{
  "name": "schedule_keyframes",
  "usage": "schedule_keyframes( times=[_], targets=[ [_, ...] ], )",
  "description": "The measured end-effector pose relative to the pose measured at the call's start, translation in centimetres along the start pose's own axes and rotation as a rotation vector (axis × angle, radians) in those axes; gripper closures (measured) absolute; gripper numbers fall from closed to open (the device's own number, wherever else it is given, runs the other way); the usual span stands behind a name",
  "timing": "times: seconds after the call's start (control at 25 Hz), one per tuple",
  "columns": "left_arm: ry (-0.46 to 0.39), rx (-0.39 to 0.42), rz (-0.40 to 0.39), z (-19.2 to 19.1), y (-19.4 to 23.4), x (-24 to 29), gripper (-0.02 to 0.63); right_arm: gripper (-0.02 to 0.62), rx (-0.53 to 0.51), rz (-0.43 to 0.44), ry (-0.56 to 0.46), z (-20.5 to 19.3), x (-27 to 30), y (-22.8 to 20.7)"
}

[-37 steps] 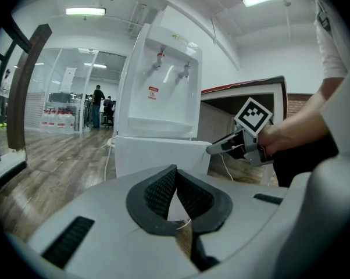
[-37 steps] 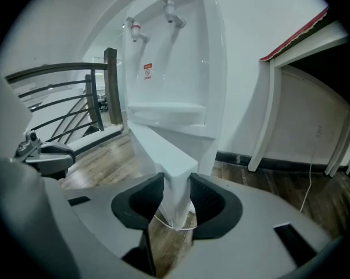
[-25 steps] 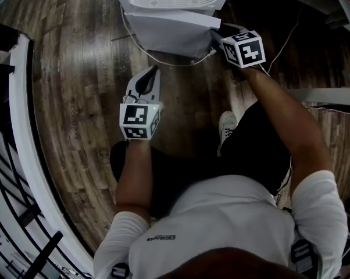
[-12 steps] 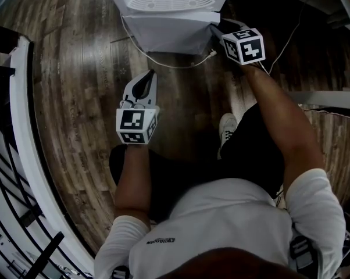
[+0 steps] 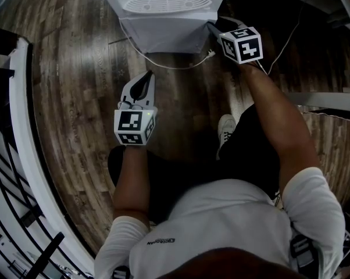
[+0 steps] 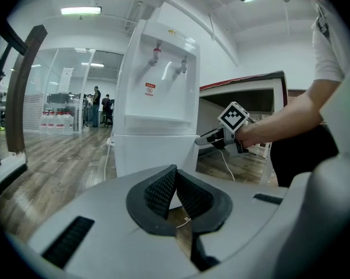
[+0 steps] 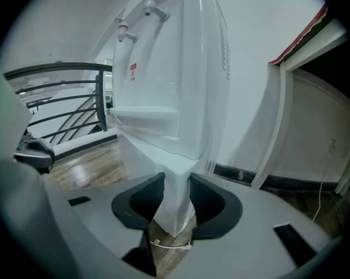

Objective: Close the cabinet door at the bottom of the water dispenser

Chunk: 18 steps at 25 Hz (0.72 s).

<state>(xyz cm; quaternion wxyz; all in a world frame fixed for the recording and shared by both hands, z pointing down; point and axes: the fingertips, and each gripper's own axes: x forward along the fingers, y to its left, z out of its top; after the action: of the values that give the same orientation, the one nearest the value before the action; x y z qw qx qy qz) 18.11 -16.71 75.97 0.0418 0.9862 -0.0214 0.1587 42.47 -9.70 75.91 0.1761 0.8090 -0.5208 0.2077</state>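
Note:
The white water dispenser [image 5: 166, 4] stands on the wood floor at the top of the head view. Its bottom cabinet door [image 5: 163, 36] lies almost flush with the body. My right gripper [image 5: 213, 29] is at the door's right edge. In the right gripper view the door's white edge [image 7: 176, 214] fills the gap between the pads of the right gripper [image 7: 176, 185], which is shut on it. My left gripper [image 5: 147, 77] hovers over the floor in front of the dispenser, apart from it. Its pads meet at the tip [image 6: 175, 170] with nothing between them.
A white cable [image 5: 163, 63] loops on the floor just before the dispenser. A curved white ledge with black railing [image 5: 24, 127] runs along the left. The person's shoe [image 5: 226, 127] rests between the arms. A white desk [image 6: 245, 95] stands to the dispenser's right.
The door has swung from a slant in toward the dispenser body, with my right gripper following it. The left gripper has hardly moved.

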Motion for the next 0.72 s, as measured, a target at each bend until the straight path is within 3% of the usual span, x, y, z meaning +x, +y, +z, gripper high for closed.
schedule_keyframes(
  times=[0.72],
  targets=[
    [-0.004,-0.002,-0.003,0.6,-0.3,1.2,0.611,0.453,0.009,-0.029,-0.040,0.9,1.5,-1.6]
  ],
)
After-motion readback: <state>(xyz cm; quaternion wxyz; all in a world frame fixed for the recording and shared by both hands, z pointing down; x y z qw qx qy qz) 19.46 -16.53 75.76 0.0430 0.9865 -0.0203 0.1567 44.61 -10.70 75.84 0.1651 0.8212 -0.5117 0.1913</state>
